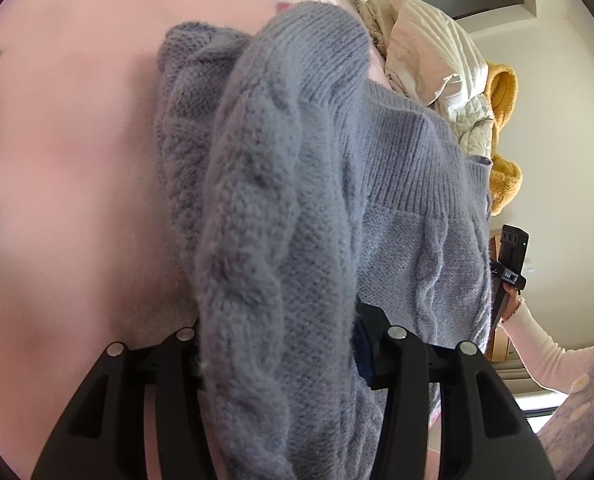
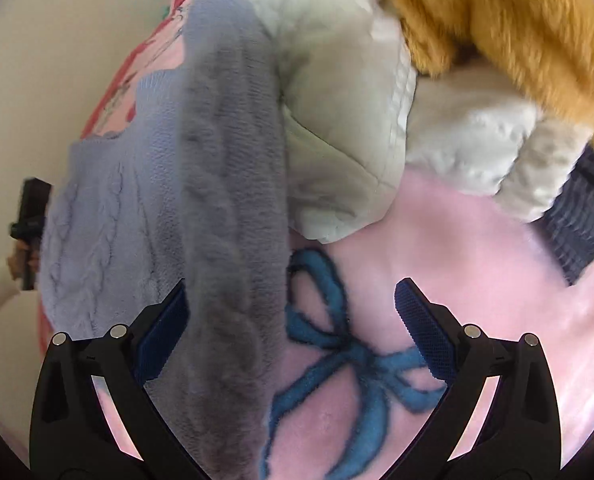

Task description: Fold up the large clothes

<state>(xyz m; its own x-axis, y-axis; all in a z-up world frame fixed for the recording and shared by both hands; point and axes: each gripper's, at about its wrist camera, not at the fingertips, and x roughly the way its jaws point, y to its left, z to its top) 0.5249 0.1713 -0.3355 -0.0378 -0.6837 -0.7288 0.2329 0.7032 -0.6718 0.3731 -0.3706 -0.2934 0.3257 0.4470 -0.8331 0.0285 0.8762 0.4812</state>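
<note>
A blue-grey cable-knit sweater (image 1: 409,208) lies on a pink blanket (image 1: 65,168). My left gripper (image 1: 277,344) is shut on a thick roll of the sweater's knit (image 1: 265,240), which fills the space between its fingers. In the right wrist view the same sweater (image 2: 109,216) lies to the left, and a sleeve or folded edge of it (image 2: 233,208) runs down past the left finger. My right gripper (image 2: 291,320) is open, its blue pads wide apart above the blanket (image 2: 497,264). The other gripper shows small in each view, in the left wrist view (image 1: 511,256) and in the right wrist view (image 2: 31,220).
A pile of other clothes sits beside the sweater: a cream quilted jacket (image 2: 337,92), a mustard fleece garment (image 2: 497,20) and a dark ribbed cuff (image 2: 581,224). The blanket carries a blue bow print (image 2: 357,356). Pale walls lie beyond.
</note>
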